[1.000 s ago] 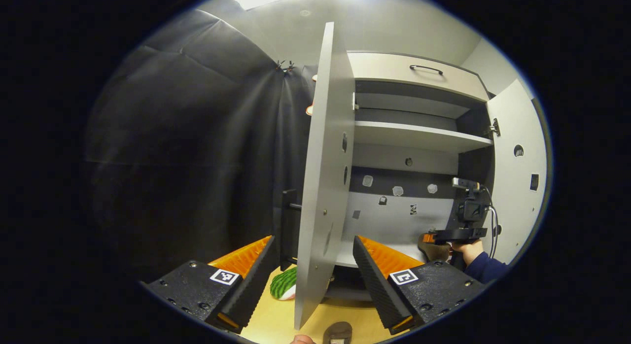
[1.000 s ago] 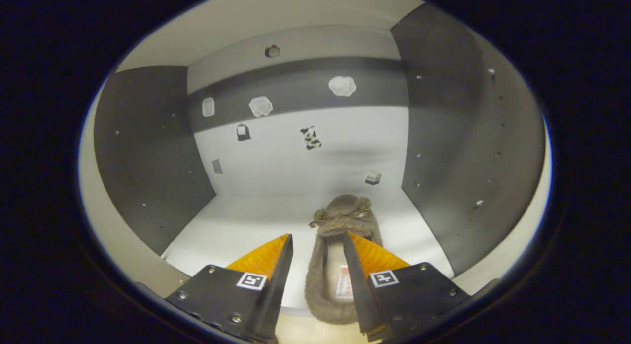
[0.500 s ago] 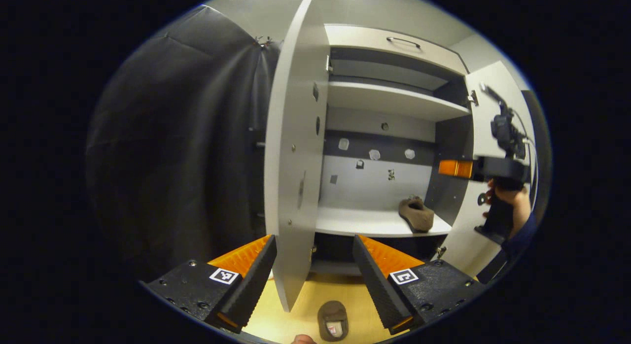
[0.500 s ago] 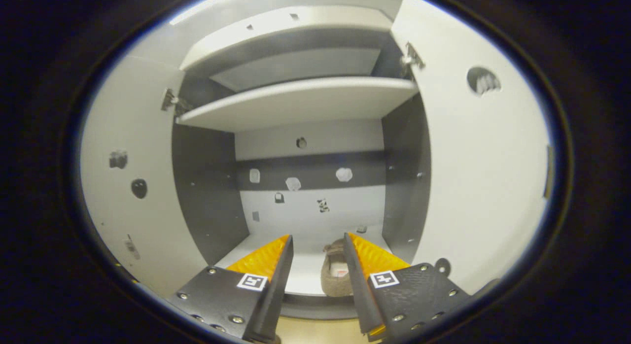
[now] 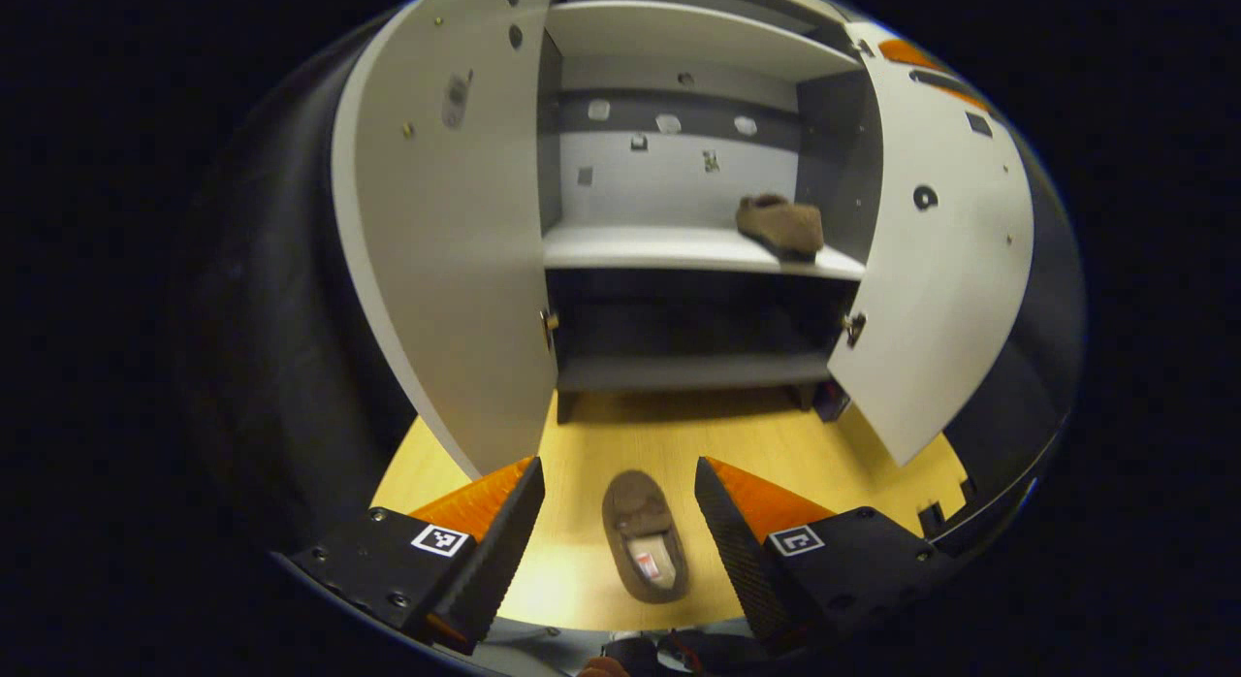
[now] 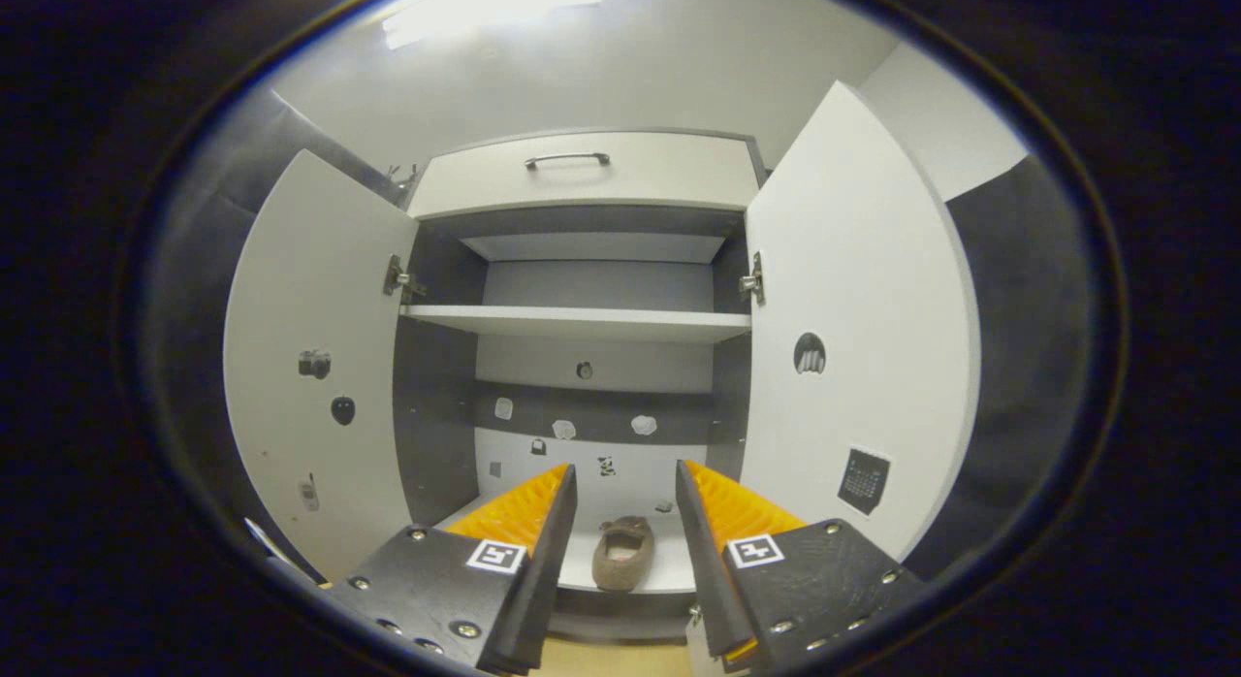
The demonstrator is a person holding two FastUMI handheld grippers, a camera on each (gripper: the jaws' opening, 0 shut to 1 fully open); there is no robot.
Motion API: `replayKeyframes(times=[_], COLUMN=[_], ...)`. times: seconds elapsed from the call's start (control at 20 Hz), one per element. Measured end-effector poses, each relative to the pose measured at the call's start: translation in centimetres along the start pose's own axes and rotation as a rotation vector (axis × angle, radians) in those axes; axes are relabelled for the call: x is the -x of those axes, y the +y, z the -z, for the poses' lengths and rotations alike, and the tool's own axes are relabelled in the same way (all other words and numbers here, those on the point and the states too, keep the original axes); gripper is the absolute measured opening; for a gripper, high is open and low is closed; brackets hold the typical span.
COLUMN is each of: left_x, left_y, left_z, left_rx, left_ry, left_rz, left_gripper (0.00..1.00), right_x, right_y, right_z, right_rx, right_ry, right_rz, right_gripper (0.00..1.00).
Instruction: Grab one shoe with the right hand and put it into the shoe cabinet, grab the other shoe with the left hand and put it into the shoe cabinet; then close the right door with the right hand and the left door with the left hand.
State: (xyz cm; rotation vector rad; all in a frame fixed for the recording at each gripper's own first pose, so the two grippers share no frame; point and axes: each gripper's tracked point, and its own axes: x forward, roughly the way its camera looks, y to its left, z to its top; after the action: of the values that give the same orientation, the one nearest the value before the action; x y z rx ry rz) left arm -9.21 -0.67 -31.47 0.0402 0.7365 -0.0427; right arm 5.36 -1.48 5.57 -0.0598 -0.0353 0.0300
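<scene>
While both doors of the shoe cabinet (image 6: 582, 173) stand swung wide, we see one brown shoe (image 6: 620, 553) lying on the cabinet's lower white shelf (image 5: 679, 250), near that shelf's right end and close to its front edge, just beside the dark right side wall. In the right gripper view this shoe shows between the fingers of our right gripper (image 6: 625, 551), but well beyond them; the jaws are spread with nothing between them.

In the left gripper view the other shoe (image 5: 645, 546) rests on the pale wooden floor (image 5: 737, 435) in front of the cabinet, its opening facing up and a small label visible inside. Our left gripper (image 5: 620, 531) hangs above it with jaws released and parted, one finger to each side of the shoe; we cannot tell whether either finger touches it.

We see the left door (image 5: 446, 241) and the right door (image 5: 931, 270) angled outward from their hinges. Above the open compartment sits a drawer (image 6: 582, 177) with a metal handle (image 6: 567, 159), and an upper shelf (image 6: 582, 320) spans the cabinet.
</scene>
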Motion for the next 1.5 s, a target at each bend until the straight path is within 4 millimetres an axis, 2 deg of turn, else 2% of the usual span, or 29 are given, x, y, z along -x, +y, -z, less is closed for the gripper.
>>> replayKeyframes(times=[0.15, 0.25, 0.3, 0.4, 0.55, 0.6, 0.7, 0.75, 0.8, 0.85, 0.9, 0.95, 1.0, 1.1, 1.15, 1.2, 1.25, 1.3, 1.5], left_x=[-2.6, -3.2, -3.2, -3.9, -5.9, -6.5, -7.6, -8.2, -8.4, -8.7, -8.9, -8.9, -8.9, -9.0, -9.0, -9.1, -9.6, -9.6, -10.3], left_y=[-0.1, 0.5, 0.8, 1.4, 1.9, 1.9, 1.8, 1.3, 1.0, 0.8, 0.2, -0.2, -0.2, -0.1, 0.2, 0.5, 1.0, 1.1, 1.0], left_z=[6.1, 9.3, 10.2, 11.6, 14.2, 14.9, 16.3, 17.3, 17.9, 18.3, 18.4, 18.3, 18.3, 18.4, 18.3, 18.2, 18.0, 17.9, 17.4], left_rx=[0.030, 0.078, 0.101, 0.137, 0.169, 0.181, 0.219, 0.238, 0.256, 0.276, 0.300, 0.316, 0.312, 0.285, 0.272, 0.268, 0.273, 0.264, 0.240], left_ry=[0.162, 0.271, 0.317, 0.383, 0.462, 0.486, 0.537, 0.560, 0.580, 0.588, 0.594, 0.605, 0.619, 0.644, 0.646, 0.637, 0.626, 0.628, 0.584], left_rz=[0.022, 0.033, 0.035, 0.028, 0.015, 0.015, 0.028, 0.040, 0.046, 0.051, 0.061, 0.071, 0.057, 0.037, 0.031, 0.025, 0.022, 0.031, 0.050], left_gripper=[0.97, 0.97, 0.97, 0.96, 0.96, 0.97, 0.96, 0.95, 0.89, 0.84, 0.72, 0.63, 0.45, 0.32, 0.32, 0.19, 0.13, 0.02, 0.01], right_x=[1.9, 2.8, 3.1, 3.7, 4.1, 4.3, 4.5, 4.5, 4.6, 4.7, 4.8, 4.9, 4.9, 5.1, 5.2, 5.2, 5.3, 5.4, 5.7], right_y=[-0.7, -1.3, -1.7, -2.4, -3.2, -3.5, -4.0, -4.2, -4.4, -4.6, -4.8, -5.0, -5.3, -5.6, -5.7, -5.8, -5.9, -6.0, -6.5], right_z=[-0.4, -0.6, -0.6, -0.5, -0.2, -0.1, 0.0, 0.1, 0.0, 0.0, 0.0, 0.0, 0.0, 0.1, 0.0, 0.0, 0.0, -0.1, 0.2], right_rx=[-0.003, 0.004, 0.012, 0.029, 0.039, 0.041, 0.046, 0.051, 0.053, 0.055, 0.057, 0.061, 0.065, 0.071, 0.074, 0.075, 0.078, 0.079, 0.087], right_ry=[-0.001, -0.003, -0.003, 0.002, 0.011, 0.016, 0.020, 0.020, 0.021, 0.021, 0.020, 0.019, 0.020, 0.020, 0.018, 0.015, 0.011, 0.007, 0.010], right_rz=[0.005, 0.017, 0.026, 0.045, 0.069, 0.077, 0.090, 0.097, 0.103, 0.107, 0.112, 0.119, 0.126, 0.136, 0.138, 0.142, 0.145, 0.149, 0.157], right_gripper=[0.61, 0.61, 0.58, 0.57, 0.57, 0.61, 0.61, 0.57, 0.61, 0.57, 0.61, 0.57, 0.57, 0.57, 0.57, 0.61, 0.61, 0.61, 0.61])
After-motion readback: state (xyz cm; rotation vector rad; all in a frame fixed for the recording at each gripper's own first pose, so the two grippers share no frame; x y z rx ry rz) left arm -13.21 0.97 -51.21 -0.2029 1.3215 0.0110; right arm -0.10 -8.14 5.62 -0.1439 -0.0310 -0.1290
